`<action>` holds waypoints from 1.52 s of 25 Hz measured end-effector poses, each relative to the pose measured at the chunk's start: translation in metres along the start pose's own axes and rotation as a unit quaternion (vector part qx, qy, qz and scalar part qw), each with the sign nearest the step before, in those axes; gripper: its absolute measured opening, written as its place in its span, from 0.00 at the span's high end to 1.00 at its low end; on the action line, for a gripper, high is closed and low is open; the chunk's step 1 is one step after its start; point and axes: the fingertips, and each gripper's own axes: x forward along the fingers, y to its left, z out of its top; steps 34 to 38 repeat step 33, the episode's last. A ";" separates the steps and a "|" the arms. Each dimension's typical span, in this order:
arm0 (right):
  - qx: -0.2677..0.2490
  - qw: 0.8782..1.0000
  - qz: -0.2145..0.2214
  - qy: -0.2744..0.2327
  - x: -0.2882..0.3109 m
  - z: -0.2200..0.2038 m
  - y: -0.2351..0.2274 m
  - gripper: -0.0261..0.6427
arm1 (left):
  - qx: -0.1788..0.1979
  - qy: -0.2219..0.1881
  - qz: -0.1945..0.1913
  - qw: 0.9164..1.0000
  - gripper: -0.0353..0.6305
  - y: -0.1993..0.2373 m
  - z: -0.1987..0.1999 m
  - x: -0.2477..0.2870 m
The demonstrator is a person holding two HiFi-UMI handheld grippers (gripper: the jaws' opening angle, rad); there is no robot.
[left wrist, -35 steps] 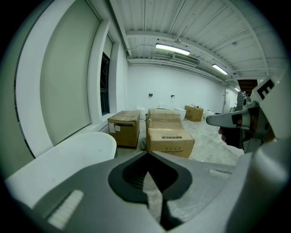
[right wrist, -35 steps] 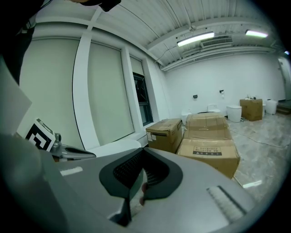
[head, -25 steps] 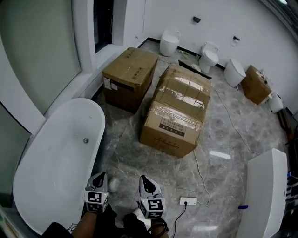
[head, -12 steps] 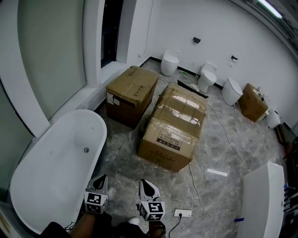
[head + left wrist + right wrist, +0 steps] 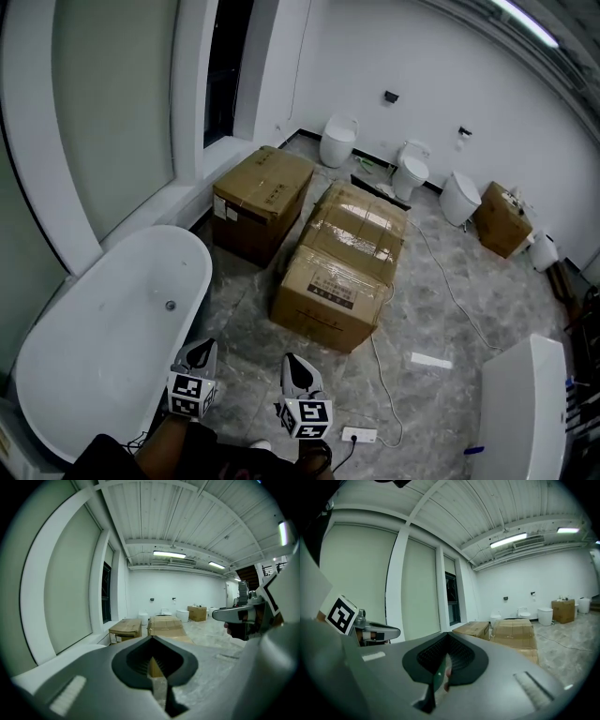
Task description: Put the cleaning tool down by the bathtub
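Observation:
The white bathtub (image 5: 103, 337) fills the lower left of the head view. My left gripper (image 5: 199, 352) hovers just off its near right rim, and my right gripper (image 5: 295, 367) is beside it over the marble floor. Both are held level and point into the room. In the left gripper view the jaws of the left gripper (image 5: 152, 667) are closed with nothing between them. The right gripper (image 5: 440, 671) also has closed jaws, with only a thin greenish sliver in the slit. I can make out no cleaning tool in any view.
Three taped cardboard boxes (image 5: 339, 264) stand ahead on the floor. Several toilets (image 5: 337, 139) line the far wall. A power strip (image 5: 359, 435) and its cable lie right of my right gripper. A white fixture (image 5: 525, 403) stands at the lower right.
The head view has tilted up, so more of the far wall shows. A small white thing on the floor between the grippers has gone out of sight. Both grippers hold their places.

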 end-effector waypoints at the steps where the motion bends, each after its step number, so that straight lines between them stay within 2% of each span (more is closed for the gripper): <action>1: -0.003 1.000 -0.002 -0.006 -0.004 0.004 -0.002 0.93 | 0.004 -0.005 -0.002 1.000 0.94 -0.001 0.004 0.000; 15: -0.035 0.998 -0.019 -0.037 -0.023 0.029 -0.016 0.93 | 0.039 -0.058 -0.018 0.997 0.94 -0.018 0.045 -0.001; 22: -0.041 0.997 -0.027 -0.055 -0.020 0.046 -0.026 0.93 | 0.040 -0.076 -0.024 0.996 0.94 -0.015 0.067 0.002; 38: -0.028 0.996 -0.044 -0.066 -0.016 0.059 -0.047 0.93 | 0.046 -0.078 -0.022 0.996 0.94 -0.016 0.084 0.013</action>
